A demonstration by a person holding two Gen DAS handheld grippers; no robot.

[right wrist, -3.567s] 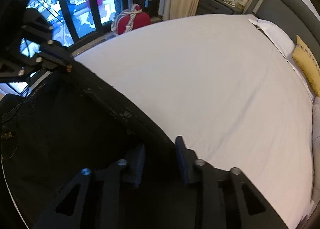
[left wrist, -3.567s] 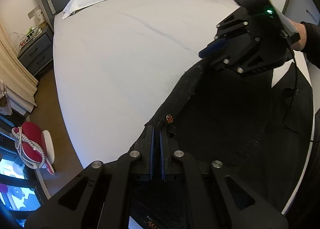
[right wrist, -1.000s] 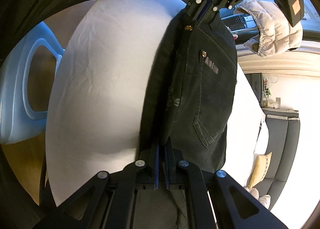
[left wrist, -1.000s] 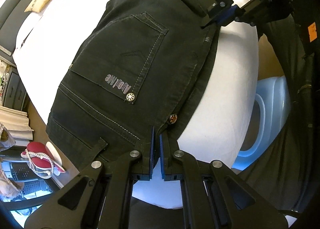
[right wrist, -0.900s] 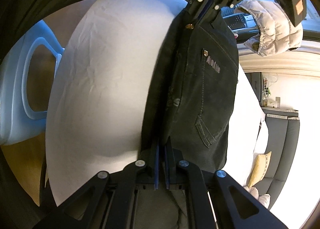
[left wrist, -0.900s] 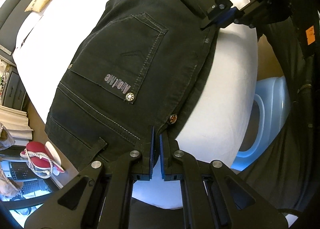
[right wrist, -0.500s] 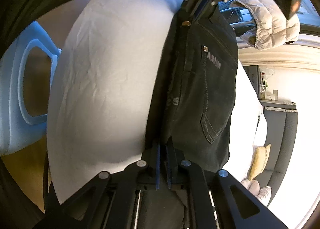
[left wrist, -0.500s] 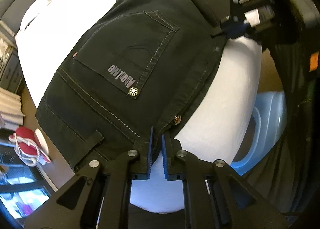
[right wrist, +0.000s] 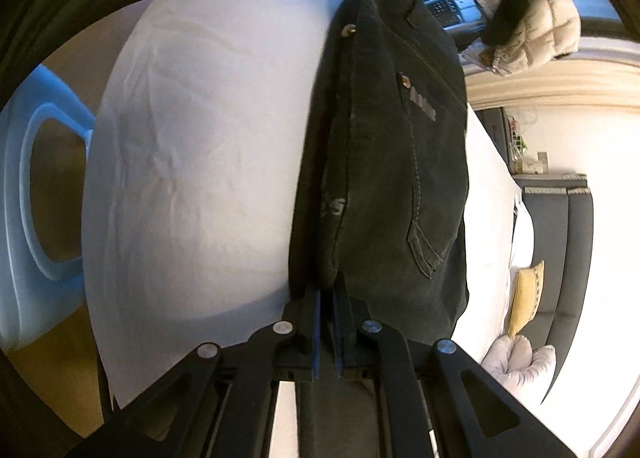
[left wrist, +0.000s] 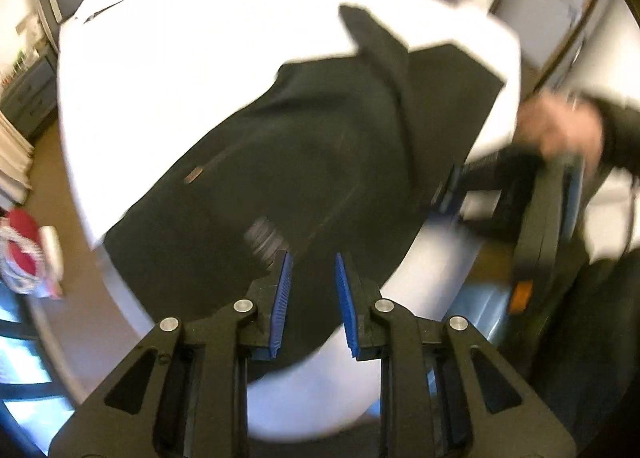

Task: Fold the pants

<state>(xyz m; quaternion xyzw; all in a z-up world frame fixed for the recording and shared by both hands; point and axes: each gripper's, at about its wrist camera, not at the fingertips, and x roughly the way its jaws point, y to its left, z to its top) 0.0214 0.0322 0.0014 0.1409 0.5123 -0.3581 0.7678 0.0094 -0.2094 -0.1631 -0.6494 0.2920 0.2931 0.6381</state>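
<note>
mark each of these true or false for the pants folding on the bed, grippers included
1. The left gripper is clamped on the pants. False: its jaws have just been opening, stand apart, and no cloth is pinched between the pads.
2. The right gripper is shut on the edge of the pants. True.
3. The pants lie on a white bed. True.
4. The pants are light blue. False: they are black.
5. A yellow cushion sits near the grey headboard. True.
6. The pants have slid onto the floor. False: they rest on the bed near its edge.
</note>
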